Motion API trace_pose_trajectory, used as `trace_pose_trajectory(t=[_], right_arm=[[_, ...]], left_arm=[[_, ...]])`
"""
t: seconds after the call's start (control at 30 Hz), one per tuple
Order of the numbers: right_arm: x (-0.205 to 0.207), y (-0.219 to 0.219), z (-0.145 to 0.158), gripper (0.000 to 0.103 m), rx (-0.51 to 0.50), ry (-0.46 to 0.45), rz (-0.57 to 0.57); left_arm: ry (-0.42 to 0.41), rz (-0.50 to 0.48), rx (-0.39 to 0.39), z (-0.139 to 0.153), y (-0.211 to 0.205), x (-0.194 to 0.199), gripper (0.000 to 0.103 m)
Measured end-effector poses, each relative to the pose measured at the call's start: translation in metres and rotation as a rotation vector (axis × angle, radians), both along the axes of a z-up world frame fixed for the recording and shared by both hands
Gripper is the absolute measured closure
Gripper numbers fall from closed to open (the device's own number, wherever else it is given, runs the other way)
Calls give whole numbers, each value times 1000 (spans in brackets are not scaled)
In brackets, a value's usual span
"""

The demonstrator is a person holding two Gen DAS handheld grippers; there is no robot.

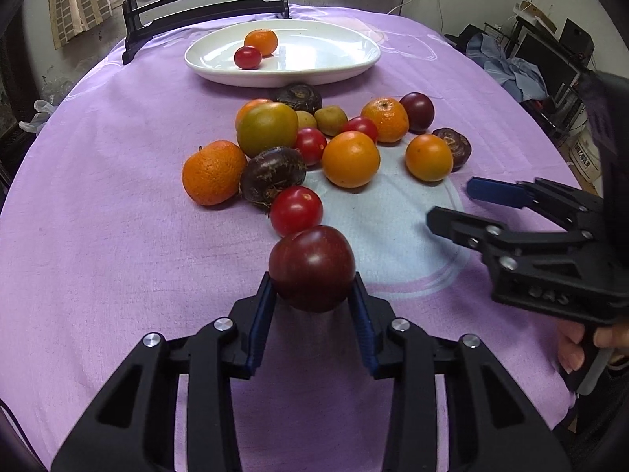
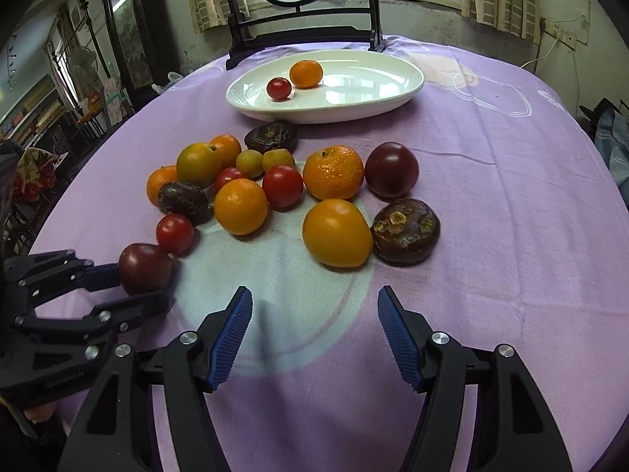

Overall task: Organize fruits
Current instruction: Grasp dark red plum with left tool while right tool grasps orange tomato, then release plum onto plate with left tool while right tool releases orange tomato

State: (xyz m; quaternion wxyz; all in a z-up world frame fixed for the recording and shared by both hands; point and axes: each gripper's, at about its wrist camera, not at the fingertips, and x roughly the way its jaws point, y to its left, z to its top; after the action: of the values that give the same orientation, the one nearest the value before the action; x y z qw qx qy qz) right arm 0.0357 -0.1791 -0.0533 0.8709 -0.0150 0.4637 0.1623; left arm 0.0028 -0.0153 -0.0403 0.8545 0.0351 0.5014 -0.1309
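The left gripper [image 1: 312, 299] is clamped on a round dark-purple plum [image 1: 311, 267] at the table's near edge. The right gripper [image 2: 314, 326] hangs spread, empty. Next, likely carrying it to the white oval plate [image 1: 354, 67] at the far edge.

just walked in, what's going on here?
Fruit sorting, early on. The left gripper is shut on a dark plum at the near edge of the fruit pile on the purple tablecloth. The right gripper is open and empty, over the cloth near the pile. The white plate at the back holds only a small orange and a cherry tomato.
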Motion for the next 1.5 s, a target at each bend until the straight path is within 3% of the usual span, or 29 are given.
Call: trace_pose_trajectory(t=[0.27,0.33,0.37,0.4,0.57,0.77,0.93,1.1,1.33,1.5], right_arm=[[26,16,-5,37,-40,6,-25],[29,19,-6,45,-59,-8,-41],[29,19,-5,58,-73,-19,-51],[29,18,-5,63,-91,-32,-63],[19,10,3,63,-49,-45,-62],[-6,6,40,63,-7,-162,-19],[-7,4,73,63,13,-269,5],[20,8,90,63,5,-326,3],[80,21,73,63,0,-273,-15],[117,29,57,63,-25,-209,-22]], left_arm=[[-11,-3,-25,5,6,-2,66],[-11,3,-28,5,7,-2,66],[-12,6,-30,5,7,-3,66],[-16,9,-29,6,8,-4,66],[-45,4,-43,18,11,-10,67],[-87,7,-52,40,15,-1,66],[-139,32,-49,63,15,27,66],[-177,65,-36,77,11,72,66],[-177,133,-3,67,6,149,66],[-111,175,7,46,6,192,66]])
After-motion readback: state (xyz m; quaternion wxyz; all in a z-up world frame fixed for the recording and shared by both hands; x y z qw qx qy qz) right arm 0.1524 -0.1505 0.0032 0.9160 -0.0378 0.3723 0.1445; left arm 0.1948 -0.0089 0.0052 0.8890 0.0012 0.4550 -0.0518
